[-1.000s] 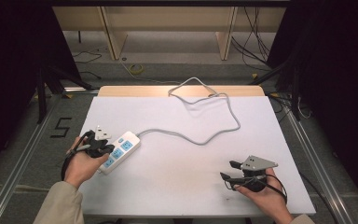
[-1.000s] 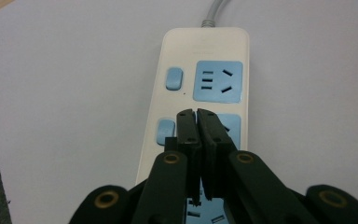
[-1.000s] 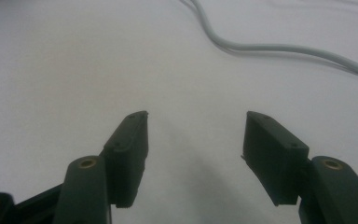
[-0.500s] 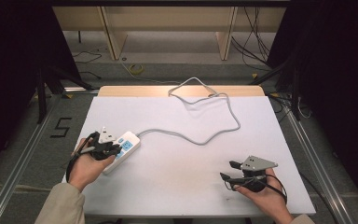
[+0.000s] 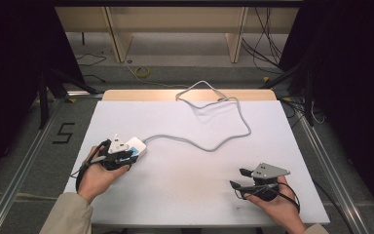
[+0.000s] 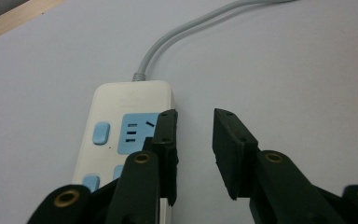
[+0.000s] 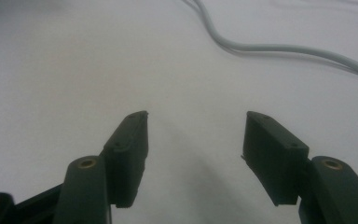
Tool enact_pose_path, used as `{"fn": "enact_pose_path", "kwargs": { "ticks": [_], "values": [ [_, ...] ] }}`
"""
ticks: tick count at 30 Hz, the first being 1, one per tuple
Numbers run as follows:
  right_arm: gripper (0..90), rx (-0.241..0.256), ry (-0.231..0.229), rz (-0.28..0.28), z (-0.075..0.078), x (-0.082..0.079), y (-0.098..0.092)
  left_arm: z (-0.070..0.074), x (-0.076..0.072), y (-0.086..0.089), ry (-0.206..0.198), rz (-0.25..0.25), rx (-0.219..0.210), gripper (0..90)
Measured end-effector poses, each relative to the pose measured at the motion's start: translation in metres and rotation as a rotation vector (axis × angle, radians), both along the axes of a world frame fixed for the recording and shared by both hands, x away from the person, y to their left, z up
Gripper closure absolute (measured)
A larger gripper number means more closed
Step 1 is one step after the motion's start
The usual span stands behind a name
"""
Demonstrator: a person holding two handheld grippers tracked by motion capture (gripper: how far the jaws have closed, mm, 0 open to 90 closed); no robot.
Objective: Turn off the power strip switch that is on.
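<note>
My left hand-held gripper [image 6: 193, 140] hangs over the power strip [image 6: 128, 135], jaws narrowly apart and holding nothing. The strip's long axis runs straight ahead, its body left of the gap. My right hand-held gripper [image 5: 243, 184] gapes wide, well apart across the desk [image 5: 185, 195].

A white power strip [image 5: 135, 146] with pale blue sockets and buttons lies flat at the left of the white table in the high view, its grey cable [image 5: 209, 142] leaving its far end and snaking right, then looping to the table's far edge.
</note>
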State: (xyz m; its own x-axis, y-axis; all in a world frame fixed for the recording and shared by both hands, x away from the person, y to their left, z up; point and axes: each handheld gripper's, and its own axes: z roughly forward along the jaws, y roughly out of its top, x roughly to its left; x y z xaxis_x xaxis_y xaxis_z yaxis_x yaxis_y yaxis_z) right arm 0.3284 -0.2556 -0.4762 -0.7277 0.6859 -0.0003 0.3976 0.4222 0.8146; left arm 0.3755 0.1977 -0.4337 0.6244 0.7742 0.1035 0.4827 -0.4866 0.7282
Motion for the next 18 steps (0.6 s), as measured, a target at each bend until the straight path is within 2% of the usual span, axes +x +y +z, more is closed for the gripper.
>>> {"fn": "enact_pose_path", "kwargs": {
  "ticks": [7, 10, 15, 18],
  "values": [
    [41.2, 0.002, 0.001, 0.002, 0.000, 0.000, 0.000, -0.003, -0.002, -0.011, -0.009, -0.049, -0.023, 54.2],
    [41.2, 0.003, 0.002, 0.004, 0.000, 0.000, 0.000, -0.004, -0.003, -0.014, -0.011, -0.054, -0.028, 50.6],
    [41.2, 0.004, 0.003, 0.007, 0.000, -0.001, -0.001, -0.004, -0.005, -0.018, -0.023, -0.062, -0.067, 44.4],
    [41.2, 0.005, 0.004, 0.008, 0.000, -0.001, -0.001, -0.006, -0.008, -0.020, -0.042, -0.079, -0.075, 37.4]
  ]
}}
